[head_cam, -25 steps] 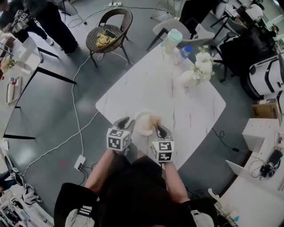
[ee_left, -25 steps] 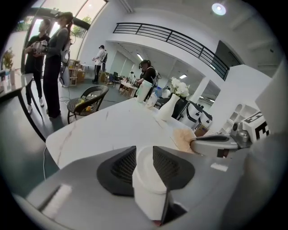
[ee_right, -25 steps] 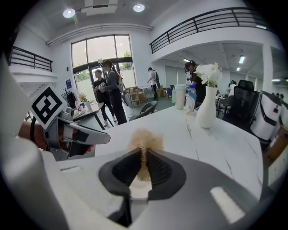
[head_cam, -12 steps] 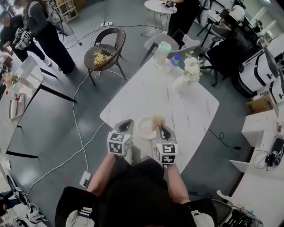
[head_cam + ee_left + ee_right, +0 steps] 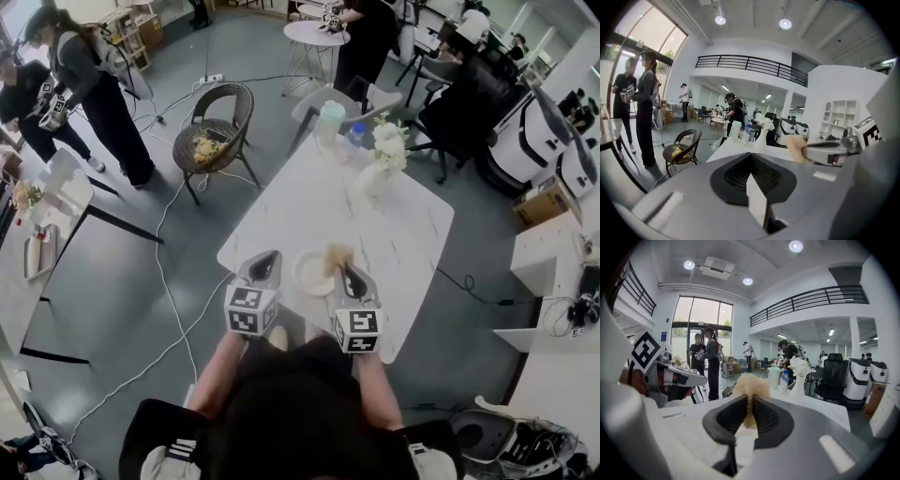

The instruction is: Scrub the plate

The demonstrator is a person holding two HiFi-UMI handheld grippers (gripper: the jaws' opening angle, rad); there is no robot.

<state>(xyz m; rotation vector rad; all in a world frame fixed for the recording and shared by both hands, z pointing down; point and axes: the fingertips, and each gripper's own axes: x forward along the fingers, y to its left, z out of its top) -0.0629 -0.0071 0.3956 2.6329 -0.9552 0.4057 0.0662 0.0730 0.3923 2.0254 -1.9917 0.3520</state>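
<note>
A small white plate (image 5: pixel 309 274) lies near the front edge of the white marble table (image 5: pixel 281 216), between my two grippers. My right gripper (image 5: pixel 345 268) (image 5: pixel 749 401) is shut on a tan fibrous scrubber (image 5: pixel 337 253) (image 5: pixel 750 384), held over the plate's right rim. My left gripper (image 5: pixel 270 255) (image 5: pixel 751 157) hangs just left of the plate. Its jaws have just been closing and now meet, with nothing seen between them. The left gripper view shows the scrubber (image 5: pixel 794 147) sticking out of the right gripper off to the right.
At the table's far end stand a vase of white flowers (image 5: pixel 382 155), a mint cup (image 5: pixel 328 122) and a bottle (image 5: pixel 354 134). A wicker chair (image 5: pixel 214 141) and a grey chair (image 5: pixel 323 98) stand beyond. People stand at the far left. A cable (image 5: pixel 169 262) runs over the floor.
Both grippers have risen above the table. The left gripper's jaws, open beside the plate a second ago, have shut. The scrubber stays in the right gripper.
</note>
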